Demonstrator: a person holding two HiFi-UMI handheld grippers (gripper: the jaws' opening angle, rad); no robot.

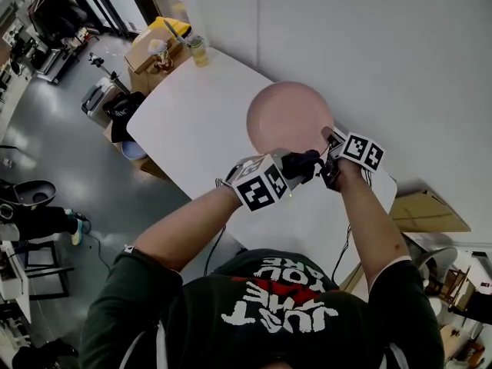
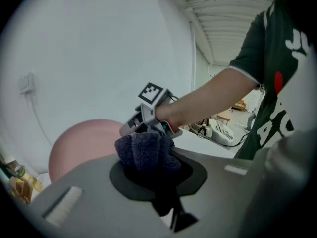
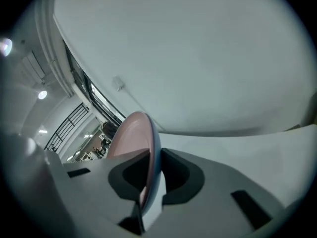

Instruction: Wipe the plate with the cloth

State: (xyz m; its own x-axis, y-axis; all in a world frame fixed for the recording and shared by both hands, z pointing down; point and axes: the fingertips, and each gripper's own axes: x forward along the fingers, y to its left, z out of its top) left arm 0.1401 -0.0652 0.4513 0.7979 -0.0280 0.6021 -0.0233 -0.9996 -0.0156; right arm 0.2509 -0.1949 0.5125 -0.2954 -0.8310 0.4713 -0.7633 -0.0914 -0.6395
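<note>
Left claw [image 2: 148,168] clamps dark cloth [image 2: 143,150] near plate [image 2: 84,143]. Right claw [image 3: 151,175] pinches plate by rim alone, tilted above desk [image 1: 196,118]. I worry hard wipe levers rim out; plate drops.

Open tabletop [image 1: 192,114] left of the plate [image 1: 290,114], wall [image 1: 369,44] close behind, jar [image 1: 199,51] at far corner

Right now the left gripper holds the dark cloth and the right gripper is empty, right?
Not quite: the right gripper is shut on the rim of the pink plate, as the right gripper view shows. The left gripper does hold the dark cloth.
</note>
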